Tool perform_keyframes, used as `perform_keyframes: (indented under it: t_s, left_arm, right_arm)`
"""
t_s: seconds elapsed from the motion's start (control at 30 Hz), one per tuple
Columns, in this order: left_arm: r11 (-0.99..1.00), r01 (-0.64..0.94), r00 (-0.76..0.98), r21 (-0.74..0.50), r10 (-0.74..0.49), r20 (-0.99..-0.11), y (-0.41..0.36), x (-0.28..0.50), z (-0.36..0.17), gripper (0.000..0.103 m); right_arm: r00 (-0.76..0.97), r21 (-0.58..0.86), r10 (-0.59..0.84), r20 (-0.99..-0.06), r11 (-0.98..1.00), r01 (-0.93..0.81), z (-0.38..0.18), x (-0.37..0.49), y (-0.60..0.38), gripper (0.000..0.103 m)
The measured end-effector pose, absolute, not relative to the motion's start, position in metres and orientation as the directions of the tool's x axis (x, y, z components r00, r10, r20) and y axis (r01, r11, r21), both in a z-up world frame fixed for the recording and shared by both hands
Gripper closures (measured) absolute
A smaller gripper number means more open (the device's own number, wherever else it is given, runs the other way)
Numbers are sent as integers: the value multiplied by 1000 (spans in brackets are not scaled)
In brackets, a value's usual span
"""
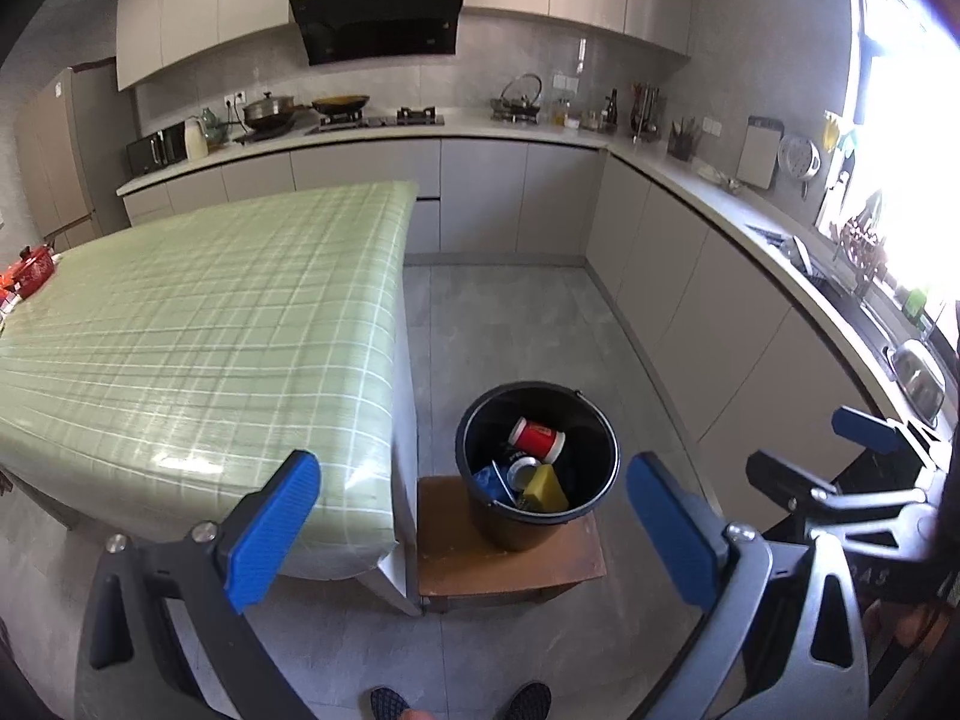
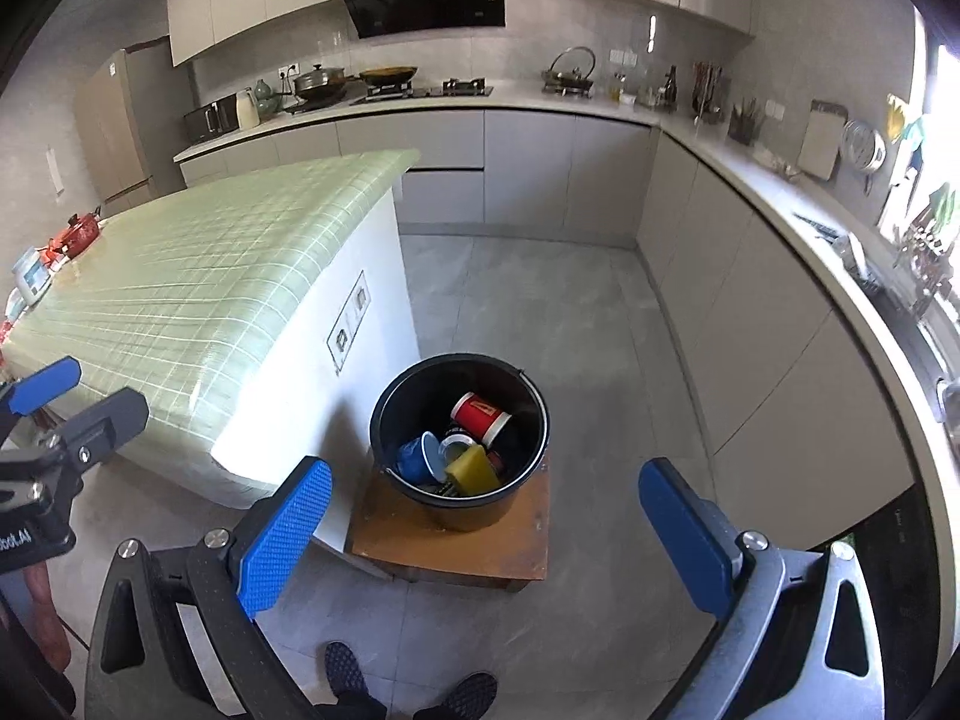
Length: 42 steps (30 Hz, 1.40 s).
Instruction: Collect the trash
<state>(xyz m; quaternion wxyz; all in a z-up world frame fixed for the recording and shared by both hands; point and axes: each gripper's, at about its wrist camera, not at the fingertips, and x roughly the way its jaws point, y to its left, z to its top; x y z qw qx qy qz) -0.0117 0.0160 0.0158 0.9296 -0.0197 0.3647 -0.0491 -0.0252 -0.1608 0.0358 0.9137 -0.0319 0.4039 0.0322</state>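
A black bucket (image 1: 534,516) (image 2: 459,504) stands on a low brown wooden stool (image 1: 510,564) (image 2: 456,546) beside the island. Inside it lie a red paper cup (image 1: 536,438) (image 2: 480,414), a yellow sponge (image 1: 546,487) (image 2: 473,468), a blue cup (image 2: 418,456) and a can (image 1: 519,471). My left gripper (image 1: 474,531) is open and empty, held above and in front of the bucket. My right gripper (image 2: 486,531) is open and empty, also above the bucket. Each gripper shows in the other's view, the right one (image 1: 840,462) and the left one (image 2: 66,402).
The island with a green checked cloth (image 1: 198,324) (image 2: 198,288) is at the left; a red pot (image 1: 33,258) (image 2: 78,231) sits at its far end. Grey cabinets and a worktop (image 1: 720,276) run along the back and right. My shoes (image 2: 408,690) are on the grey tile floor.
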Motion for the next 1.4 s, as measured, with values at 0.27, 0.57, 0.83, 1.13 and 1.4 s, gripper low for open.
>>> perform_keyframes:
  t_s: [0.27, 0.57, 0.83, 1.13, 1.4]
  left_arm:
    - [992, 88, 750, -93, -127, -649, 21, -16, 23, 0]
    - [992, 85, 764, -94, -125, -632, 19, -20, 27, 0]
    - [992, 89, 767, -90, -126, -630, 16, -23, 28, 0]
    - [993, 81, 771, -85, -117, -626, 13, -27, 31, 0]
    - [993, 83, 771, -85, -118, -626, 11, -26, 34, 0]
  right_arm:
    - [711, -56, 2, -703, 997, -59, 52, -37, -154, 0]
    - [718, -57, 5, -696, 996, -62, 56, -41, -155, 0]
    - [721, -58, 4, -693, 996, -61, 54, -43, -158, 0]
    - [724, -50, 14, -689, 996, -67, 58, -45, -163, 0]
    - [722, -47, 16, -692, 997, -67, 57, -44, -163, 0]
